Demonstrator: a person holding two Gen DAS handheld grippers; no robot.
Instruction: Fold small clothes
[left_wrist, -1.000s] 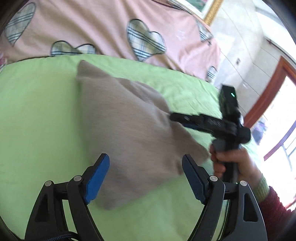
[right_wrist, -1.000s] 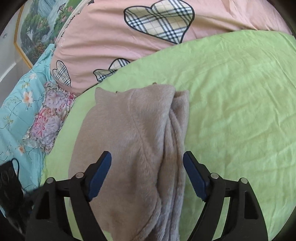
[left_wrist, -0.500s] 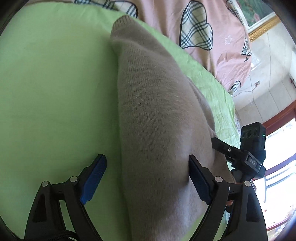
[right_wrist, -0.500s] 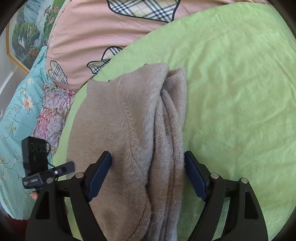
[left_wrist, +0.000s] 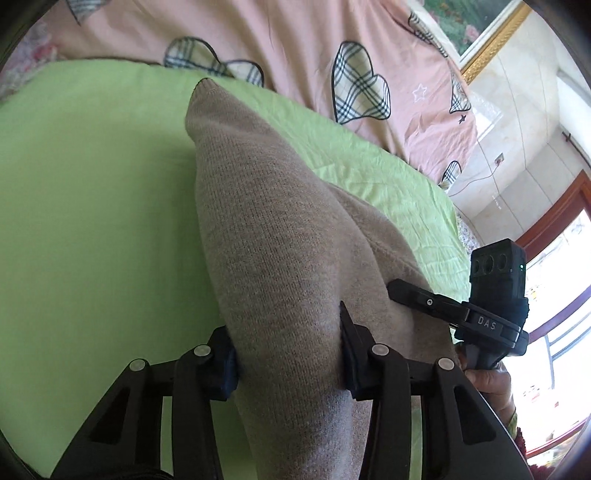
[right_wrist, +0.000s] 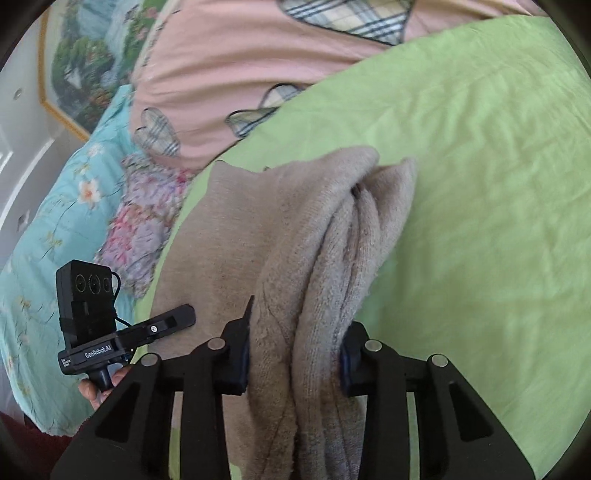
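Note:
A small beige knit garment lies on a green sheet. It also shows in the right wrist view, with bunched folds along its right edge. My left gripper is shut on the garment's left near edge. My right gripper is shut on the bunched right near edge. Each gripper also shows in the other's view: the right gripper at the garment's right, the left gripper at its left.
A pink quilt with plaid hearts lies behind the green sheet. A blue floral cover and a floral pillow lie at the left. A framed picture hangs behind. A window is at the right.
Both grippers were open around the garment's near edge and have closed on it. The left gripper has moved in closer over the last second.

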